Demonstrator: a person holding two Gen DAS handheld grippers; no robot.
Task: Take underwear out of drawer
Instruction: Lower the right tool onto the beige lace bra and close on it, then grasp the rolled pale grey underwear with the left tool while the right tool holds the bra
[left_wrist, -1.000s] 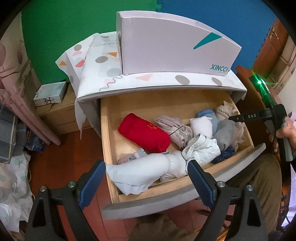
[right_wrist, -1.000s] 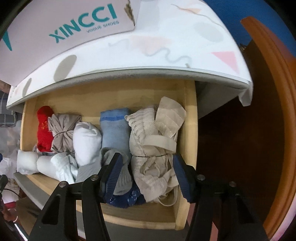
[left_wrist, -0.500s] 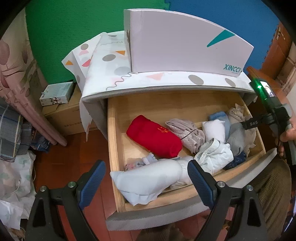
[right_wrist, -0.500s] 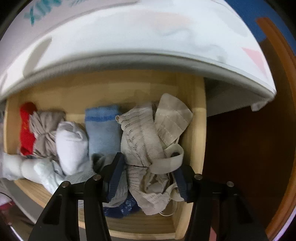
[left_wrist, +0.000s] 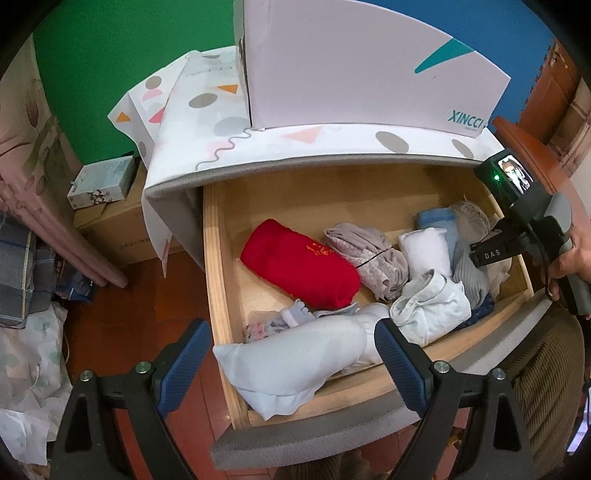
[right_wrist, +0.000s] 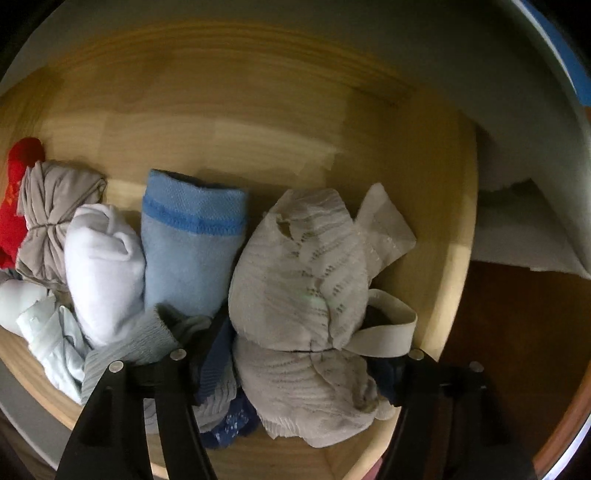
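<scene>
The wooden drawer (left_wrist: 221, 258) stands pulled out, full of rolled clothes: a red roll (left_wrist: 299, 266), a grey-beige bundle (left_wrist: 369, 254), a white roll (left_wrist: 424, 251) and a light blue folded piece (right_wrist: 192, 251). At the right end lies a beige lace underwear bundle (right_wrist: 303, 280) with an elastic band. My right gripper (right_wrist: 299, 365) points down into the drawer. Its jaws are opening, with one finger on each side of the beige bundle and the pads sunk among the clothes. My left gripper (left_wrist: 291, 365) hangs open above a pale blue-white roll (left_wrist: 295, 354) at the drawer's front, holding nothing.
A white XINCCI shoe box (left_wrist: 351, 66) sits on the patterned cloth (left_wrist: 207, 122) covering the cabinet top, overhanging the drawer's back. Cardboard boxes (left_wrist: 103, 181) stand on the floor at left. A hand (left_wrist: 576, 254) and a corduroy trouser leg (left_wrist: 546, 369) are at right.
My right gripper has dropped low into the drawer's right end and its jaws have widened around the beige bundle. The left gripper has hardly shifted.
</scene>
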